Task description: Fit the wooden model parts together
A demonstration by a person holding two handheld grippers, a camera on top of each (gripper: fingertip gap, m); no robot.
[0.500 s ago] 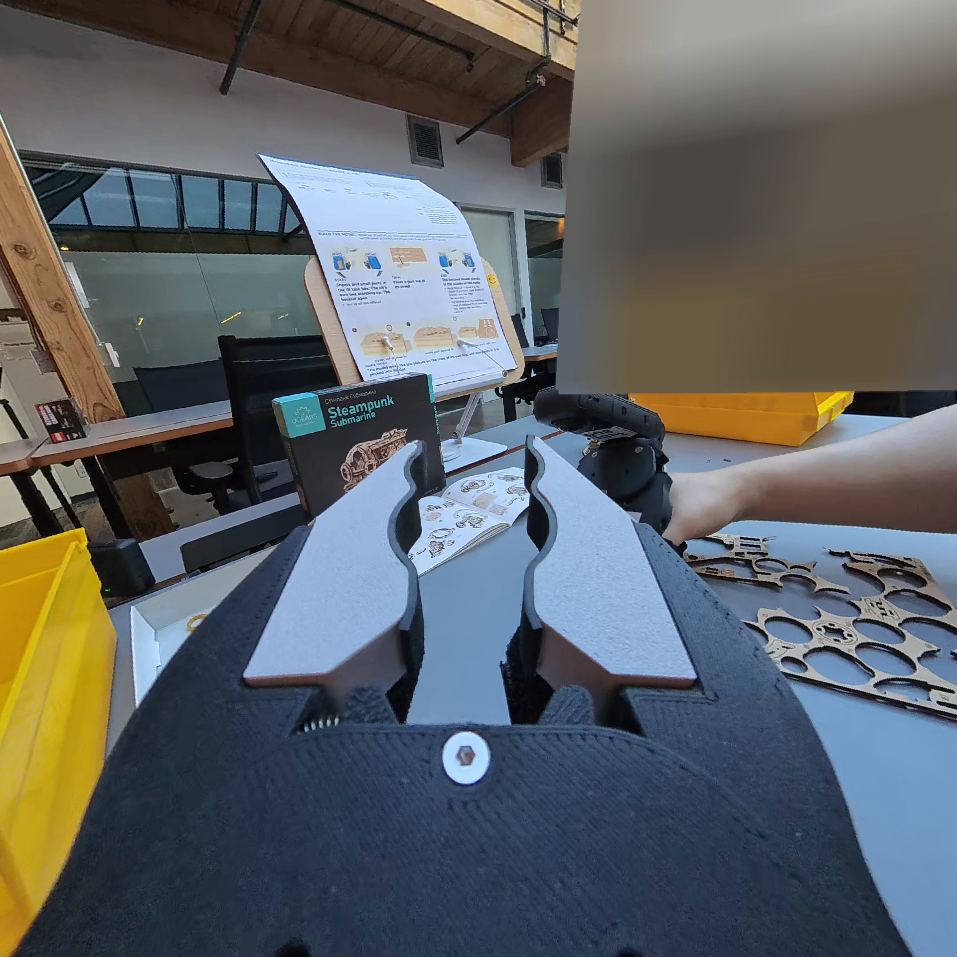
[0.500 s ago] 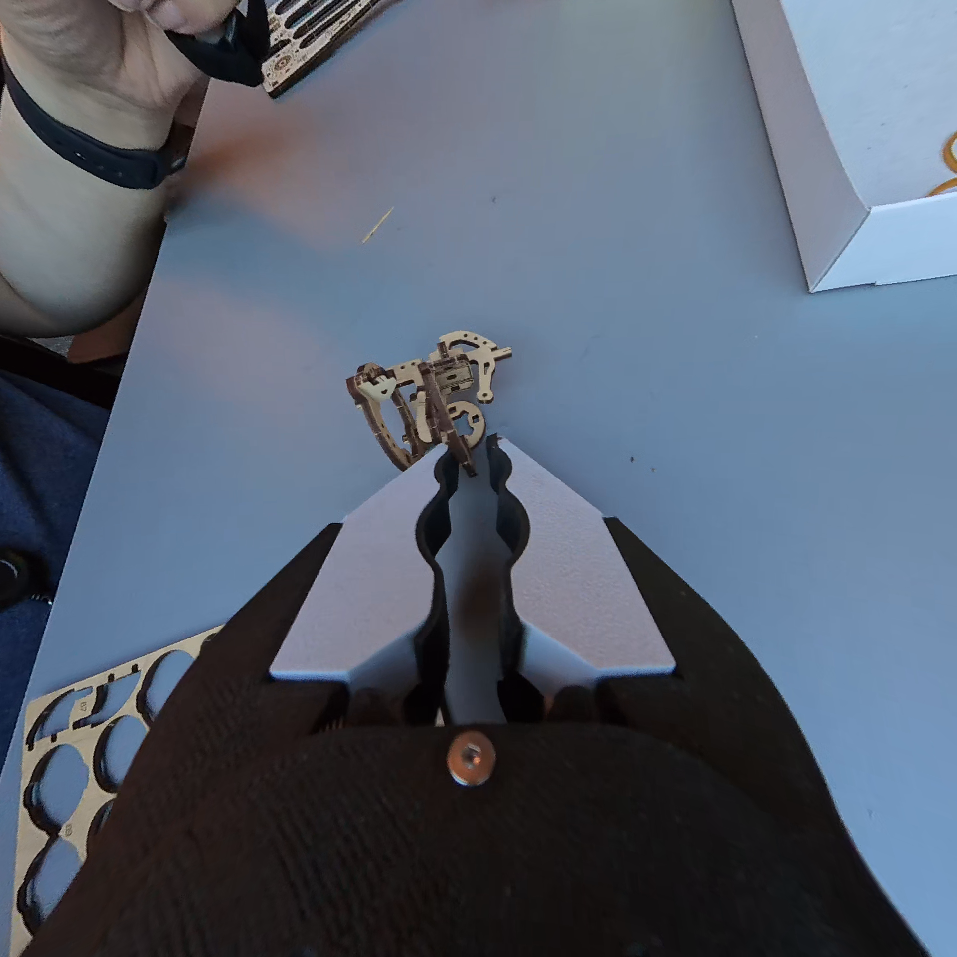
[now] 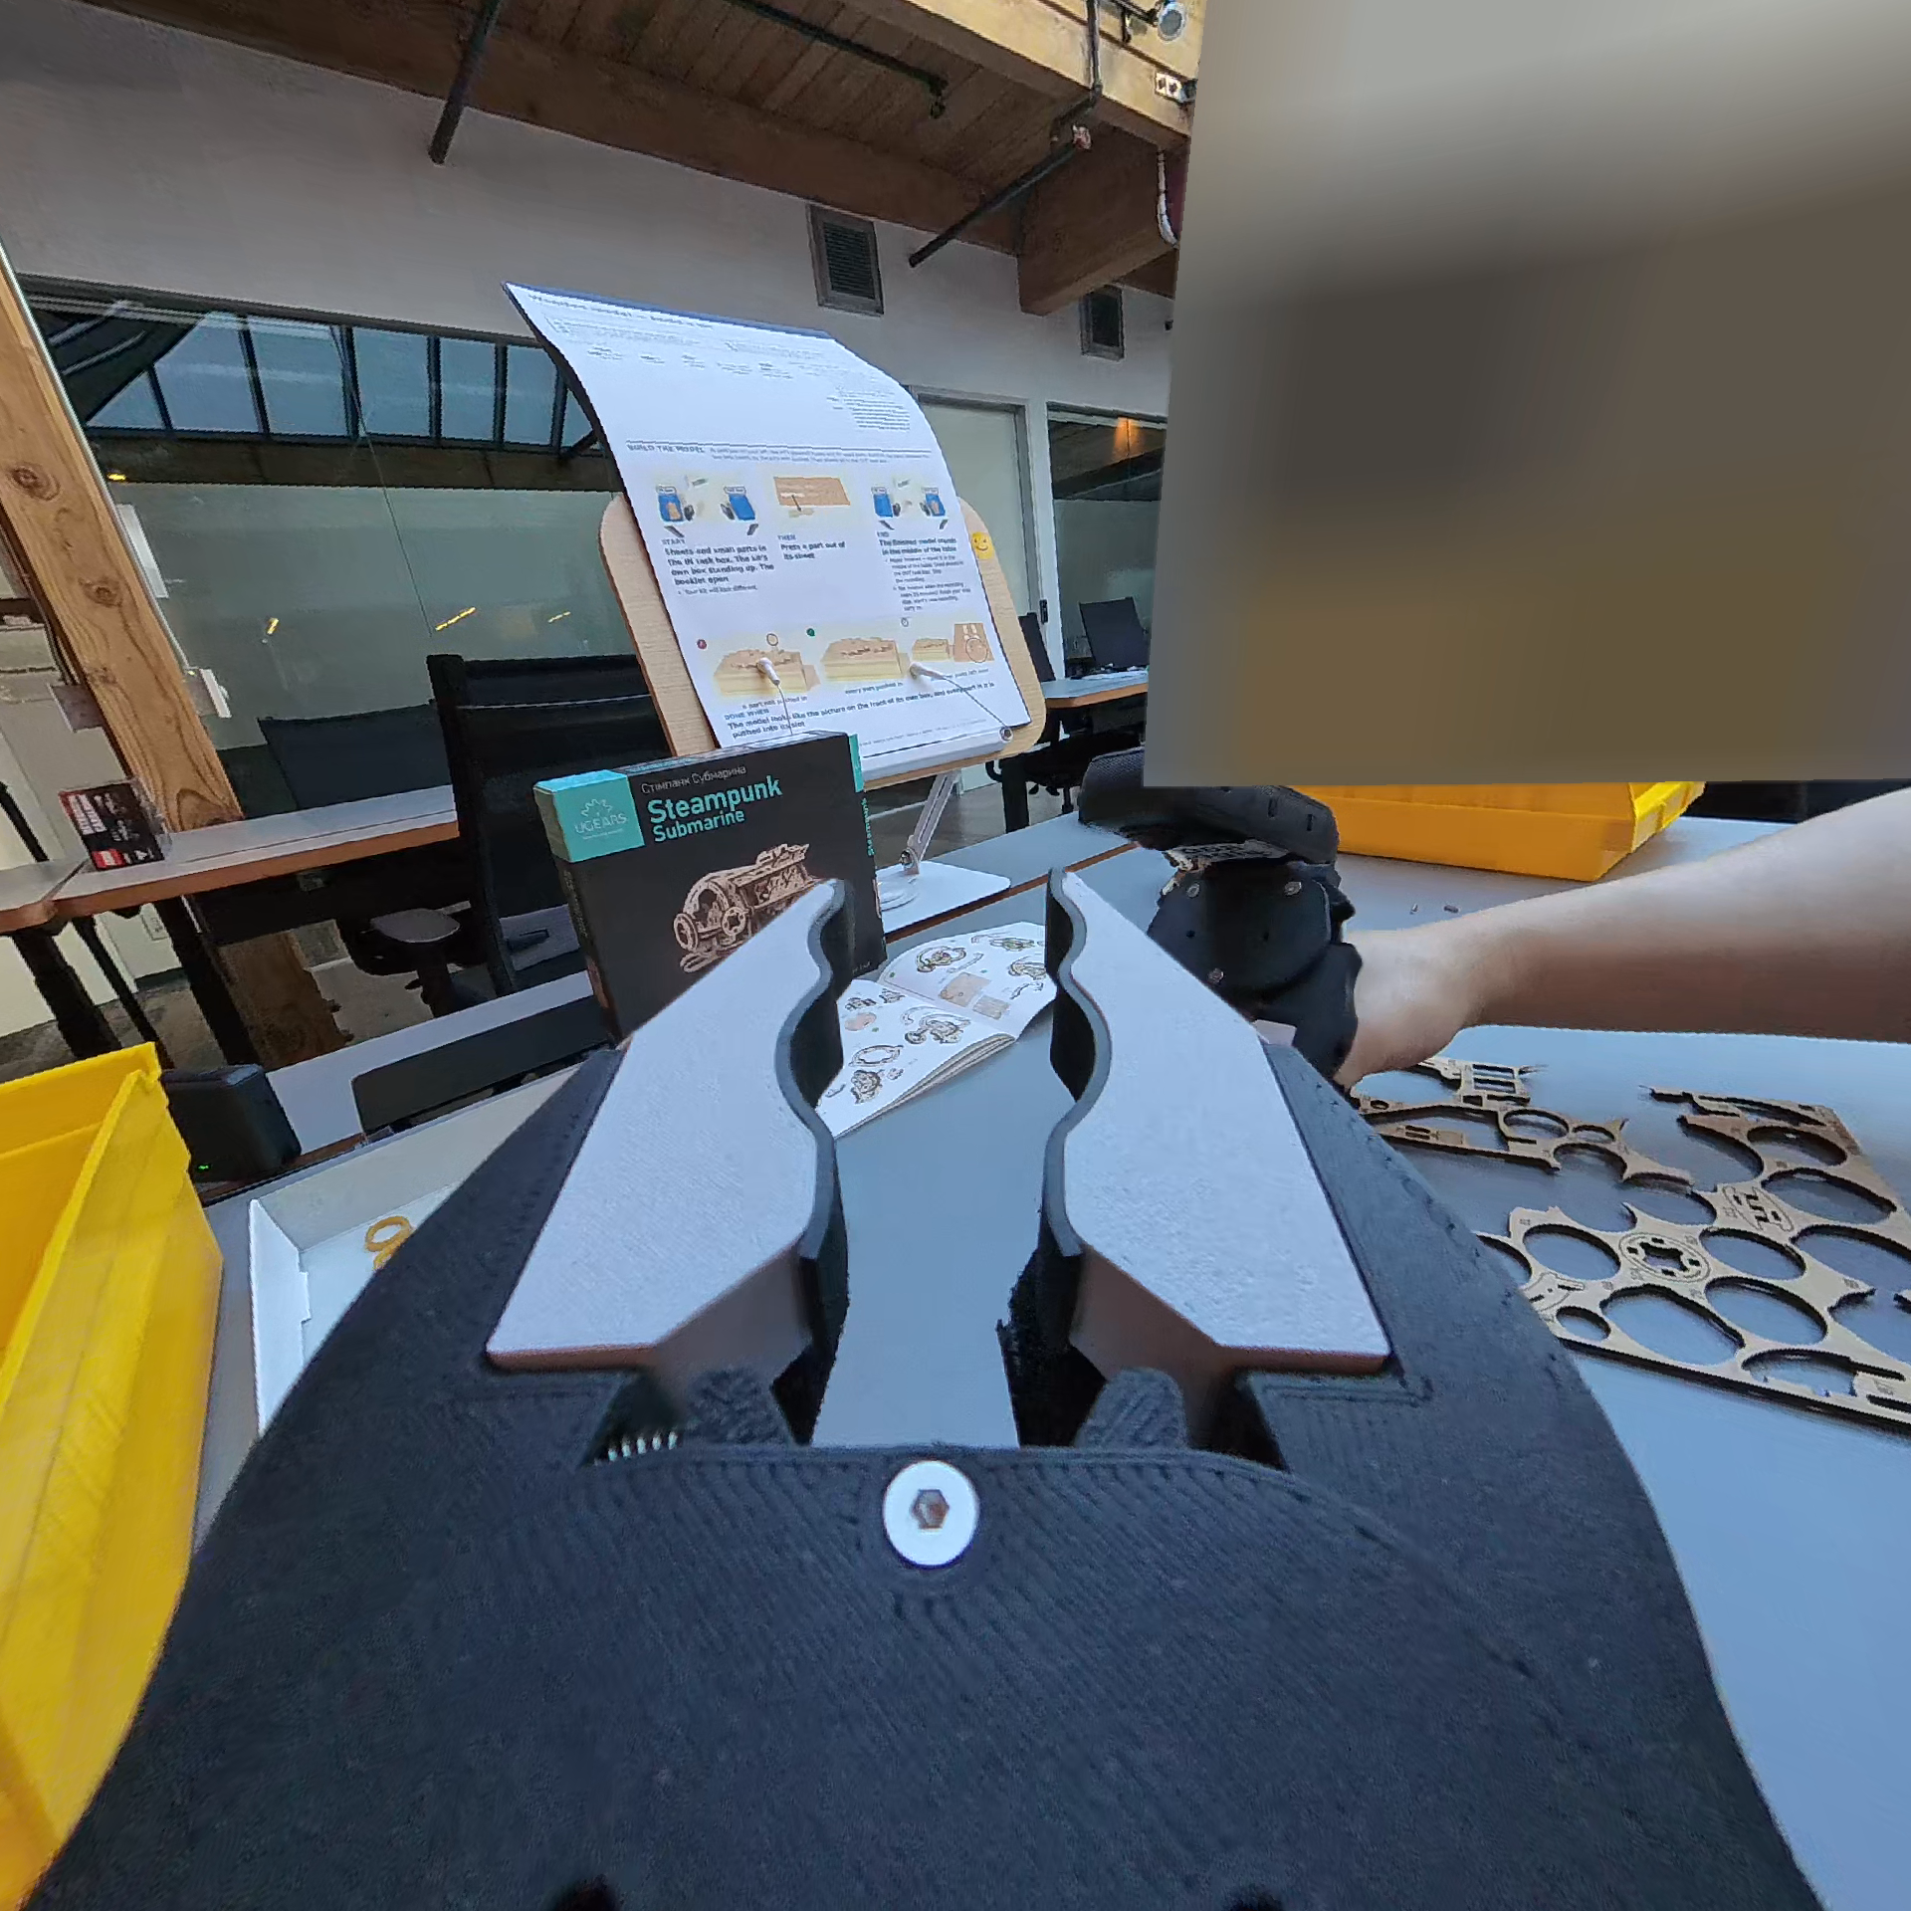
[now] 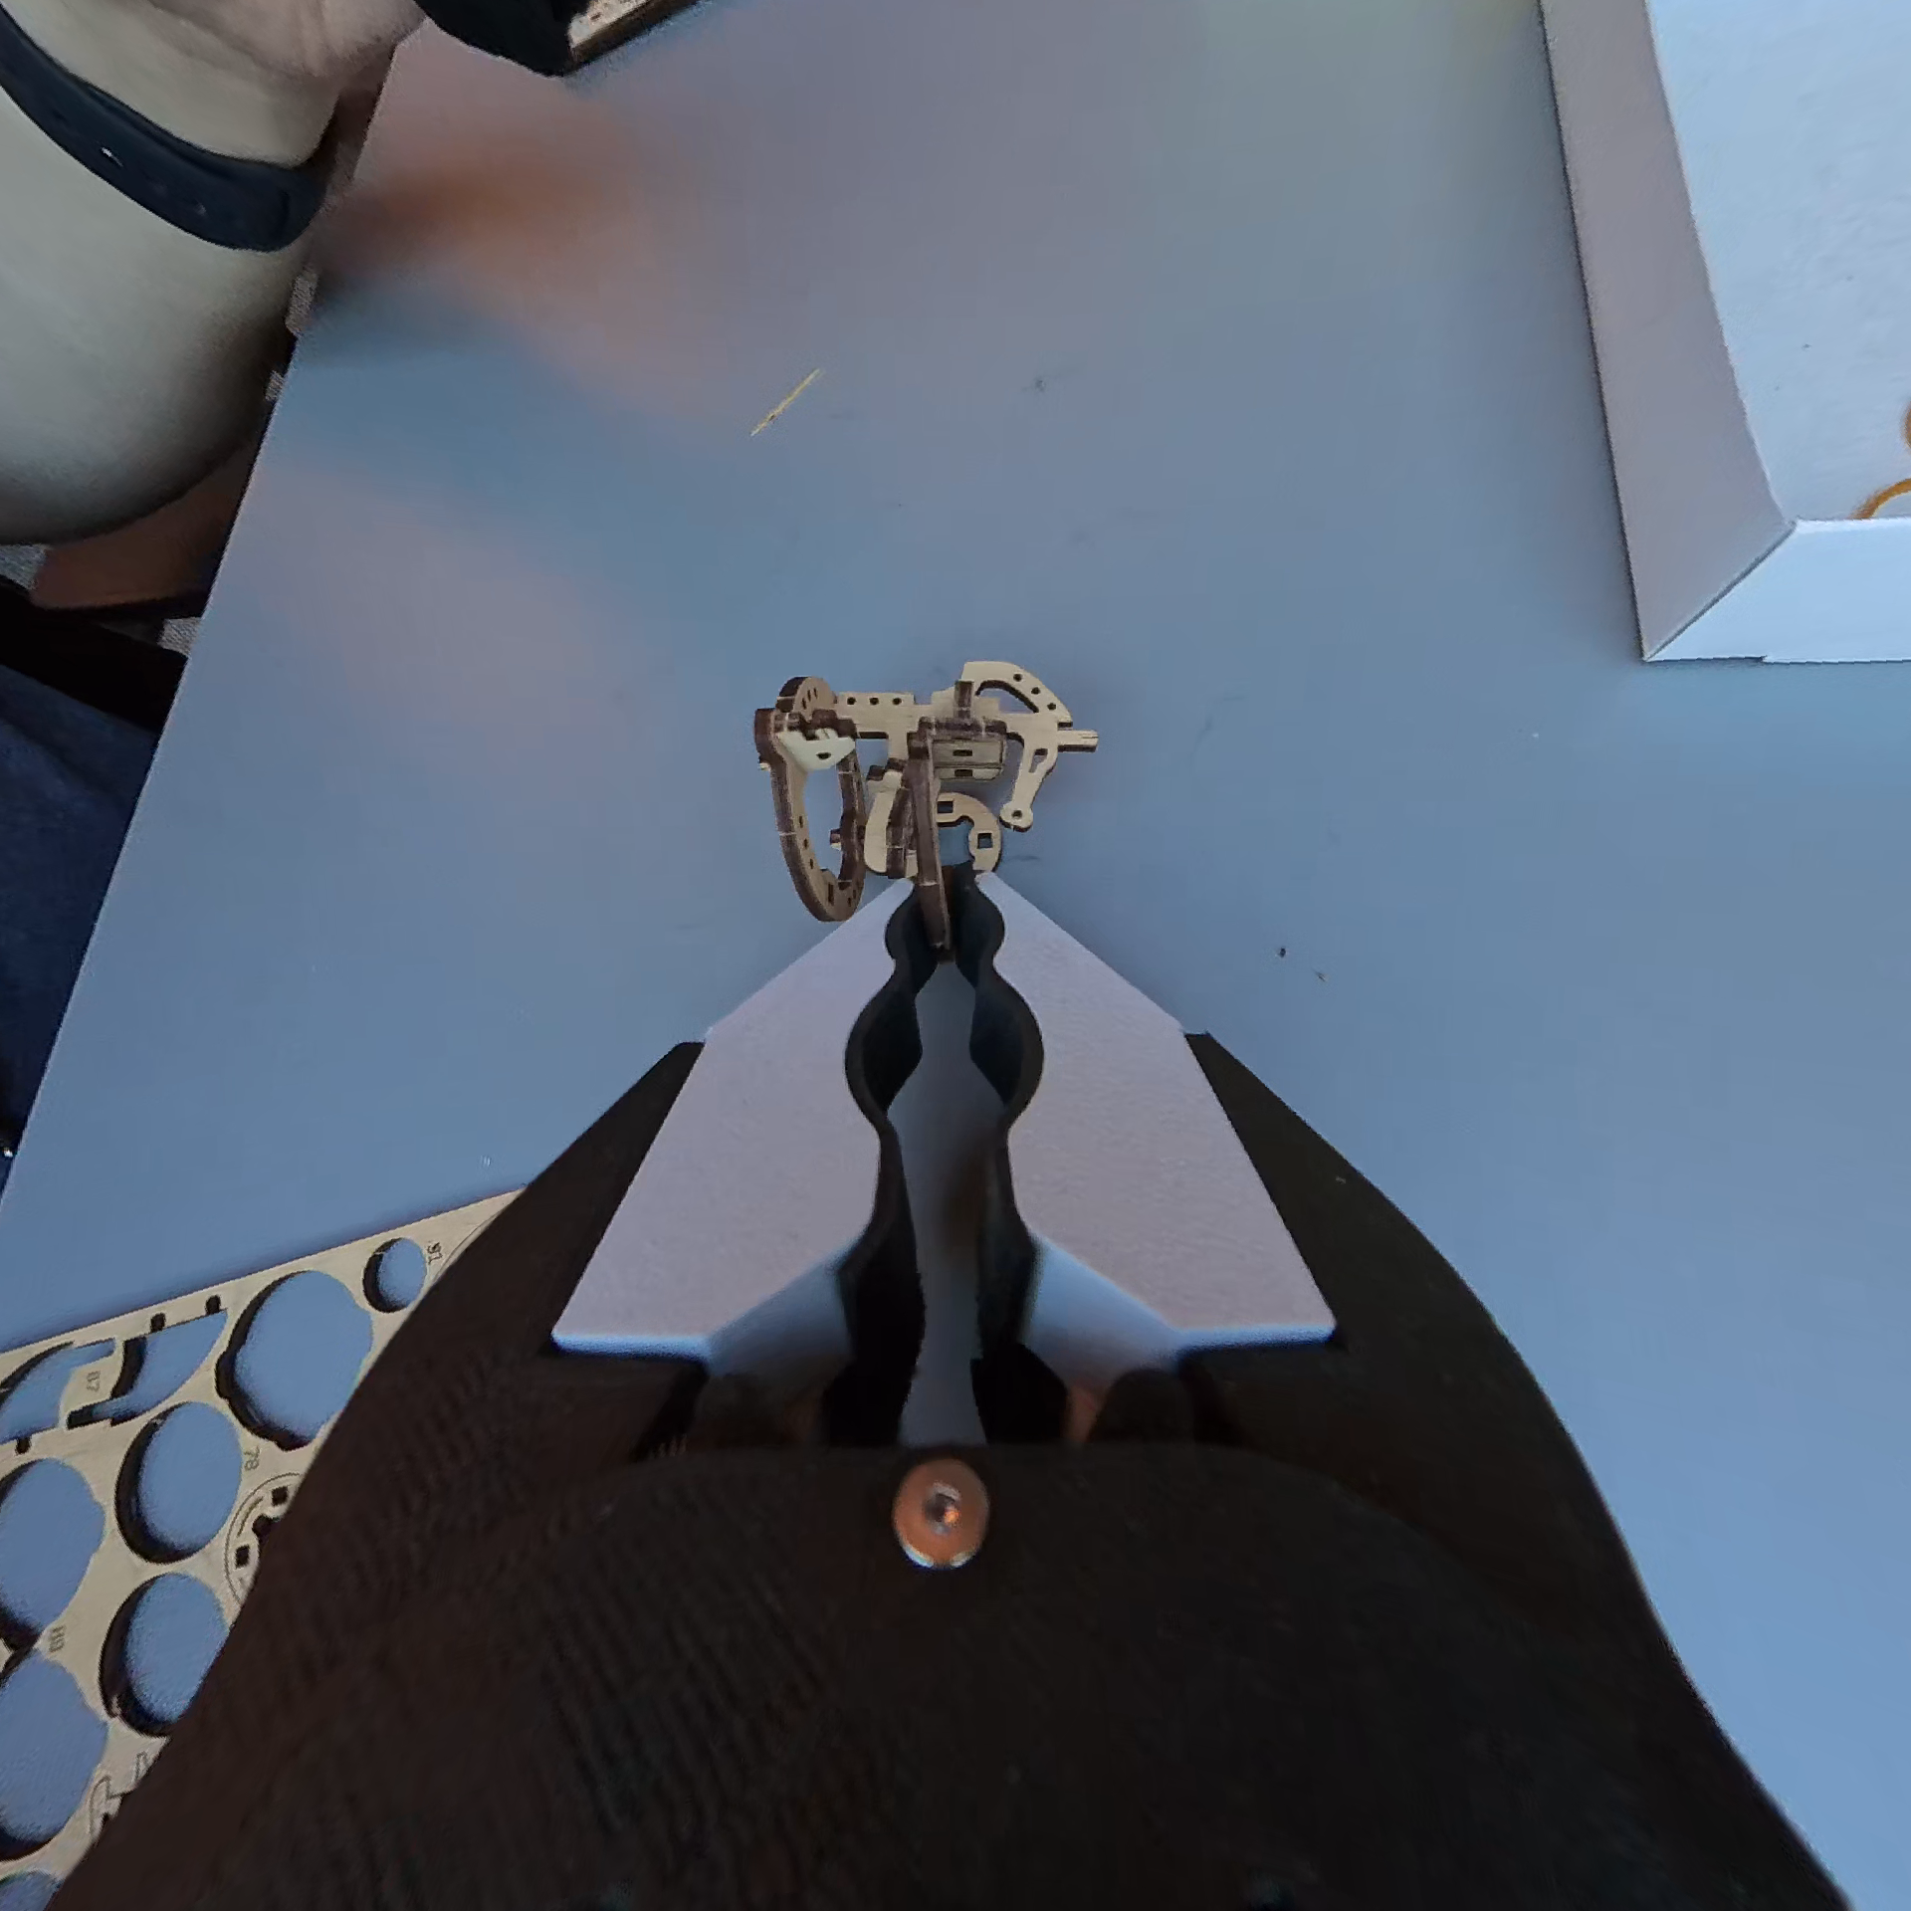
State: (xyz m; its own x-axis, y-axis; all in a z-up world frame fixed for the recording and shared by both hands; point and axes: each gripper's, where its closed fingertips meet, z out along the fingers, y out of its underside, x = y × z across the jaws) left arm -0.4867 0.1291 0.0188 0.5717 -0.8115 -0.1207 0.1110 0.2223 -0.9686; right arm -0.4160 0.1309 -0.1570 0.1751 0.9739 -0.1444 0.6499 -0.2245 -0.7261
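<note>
In the right wrist view, the right gripper (image 4: 939, 898), black-bodied with pale grey fingers, had its jaws pinched together on a thin curved piece at the near edge of the small, partly assembled light-brown wooden model (image 4: 910, 788). The model hung just beyond the fingertips, over the bare grey table (image 4: 1293, 517); whether its lower rim touched the surface could not be told. At the lower left corner lay a flat tan plywood sheet with round cut-outs (image 4: 155, 1468). Farther off, a thin wooden sliver (image 4: 786, 401) lay on the table, a white open cardboard box (image 4: 1696, 341) sat at the upper right, and a person's forearm with a dark wristband (image 4: 155, 196) showed at the upper left.

In the left wrist view, the left gripper (image 3: 939, 920) of the same make held nothing, its jaws standing well apart above the table. To its right lay the perforated plywood sheets (image 3: 1696, 1272); to its left stood a yellow plastic bin (image 3: 83, 1344). Beyond the fingertips an open illustrated booklet (image 3: 951, 1003) lay flat, with a dark upright kit box with a teal corner (image 3: 714, 869) just beside it. Behind them a printed instruction sheet on a wooden stand (image 3: 786, 517) leaned back, and another yellow bin (image 3: 1499, 822) sat far right.
</note>
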